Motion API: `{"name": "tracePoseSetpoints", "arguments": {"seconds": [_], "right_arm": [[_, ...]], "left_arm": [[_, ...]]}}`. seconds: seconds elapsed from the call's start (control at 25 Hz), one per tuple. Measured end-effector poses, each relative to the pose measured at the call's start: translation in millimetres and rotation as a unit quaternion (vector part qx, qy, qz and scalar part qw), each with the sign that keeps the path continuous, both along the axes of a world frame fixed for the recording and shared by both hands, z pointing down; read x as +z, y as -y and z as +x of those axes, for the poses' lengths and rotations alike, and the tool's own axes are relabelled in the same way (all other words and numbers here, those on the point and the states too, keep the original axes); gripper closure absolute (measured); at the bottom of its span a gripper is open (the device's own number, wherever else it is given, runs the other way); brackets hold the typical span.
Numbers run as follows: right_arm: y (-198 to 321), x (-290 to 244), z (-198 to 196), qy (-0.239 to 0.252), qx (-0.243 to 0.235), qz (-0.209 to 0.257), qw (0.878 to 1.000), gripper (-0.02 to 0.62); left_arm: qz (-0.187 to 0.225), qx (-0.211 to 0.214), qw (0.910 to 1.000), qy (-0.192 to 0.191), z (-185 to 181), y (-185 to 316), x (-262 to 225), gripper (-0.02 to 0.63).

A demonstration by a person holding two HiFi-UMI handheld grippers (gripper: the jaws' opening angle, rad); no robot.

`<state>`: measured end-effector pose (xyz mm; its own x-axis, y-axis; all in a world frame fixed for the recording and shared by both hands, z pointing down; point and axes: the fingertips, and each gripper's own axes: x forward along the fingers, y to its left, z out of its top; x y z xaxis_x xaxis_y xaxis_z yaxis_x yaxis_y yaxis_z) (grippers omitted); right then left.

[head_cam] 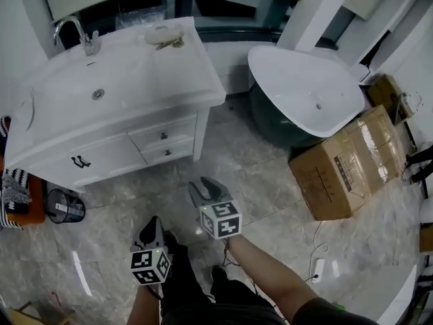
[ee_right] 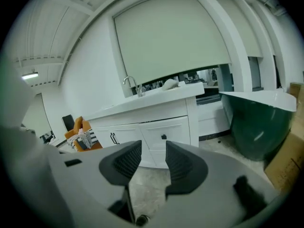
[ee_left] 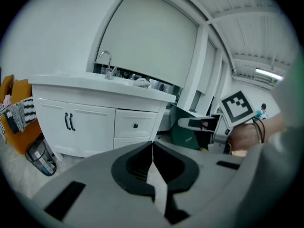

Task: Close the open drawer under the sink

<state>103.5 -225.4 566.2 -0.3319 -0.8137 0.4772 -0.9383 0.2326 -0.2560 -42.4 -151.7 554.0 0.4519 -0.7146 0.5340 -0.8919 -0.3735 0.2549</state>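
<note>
A white vanity (head_cam: 177, 59) with a sink and tap (head_cam: 73, 28) stands at the upper left. Under its counter sit two small drawers with black knobs, the upper drawer (head_cam: 162, 134) above the lower drawer (head_cam: 169, 153); both fronts look about level with the cabinet face. They also show as the upper drawer (ee_left: 135, 125) and the upper drawer (ee_right: 164, 133). My left gripper (head_cam: 153, 223) hangs over the floor well short of the vanity, and the left gripper (ee_left: 152, 148) is shut with nothing in it. My right gripper (head_cam: 203, 185) is a little closer, and the right gripper (ee_right: 153, 158) stands open and empty.
A double cabinet door (head_cam: 91, 158) with black handles is left of the drawers. A white and green bathtub (head_cam: 304, 93) stands to the right, with a cardboard box (head_cam: 352, 161) beside it. A small bin (head_cam: 64, 207) and an orange seat (head_cam: 17, 208) are at the left; a cable (head_cam: 316, 269) lies on the floor.
</note>
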Motion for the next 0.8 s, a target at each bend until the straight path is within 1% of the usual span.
{"name": "tracePoseSetpoints", "arguments": {"seconds": [0.12, 0.24, 0.36, 0.48, 0.6, 0.68, 0.8], "right_arm": [[-29, -32, 22, -0.004, -0.009, 0.024, 1.000, 0.434], [-59, -59, 40, -0.009, -0.022, 0.039, 0.999, 0.434], [-88, -80, 54, -0.004, -0.035, 0.048, 0.998, 0.434], [-112, -100, 55, 0.005, -0.071, 0.058, 0.996, 0.436], [-138, -117, 52, -0.001, -0.105, 0.067, 0.992, 0.435], [-152, -126, 49, 0.002, -0.114, 0.071, 0.991, 0.436], [-162, -134, 53, 0.012, -0.108, 0.073, 0.991, 0.434]], "left_arm": [[0.038, -0.008, 0.9992, 0.000, 17, -16, -36, 0.591], [0.079, -0.019, 0.9966, 0.014, 31, -43, -72, 0.591], [0.106, -0.028, 0.9937, 0.023, 43, -72, -101, 0.591], [0.115, -0.032, 0.9925, 0.024, 50, -92, -122, 0.591], [0.115, -0.030, 0.9925, 0.027, 56, -113, -142, 0.591], [0.116, -0.023, 0.9925, 0.032, 57, -123, -151, 0.591], [0.114, -0.021, 0.9928, 0.031, 62, -126, -158, 0.591]]}}
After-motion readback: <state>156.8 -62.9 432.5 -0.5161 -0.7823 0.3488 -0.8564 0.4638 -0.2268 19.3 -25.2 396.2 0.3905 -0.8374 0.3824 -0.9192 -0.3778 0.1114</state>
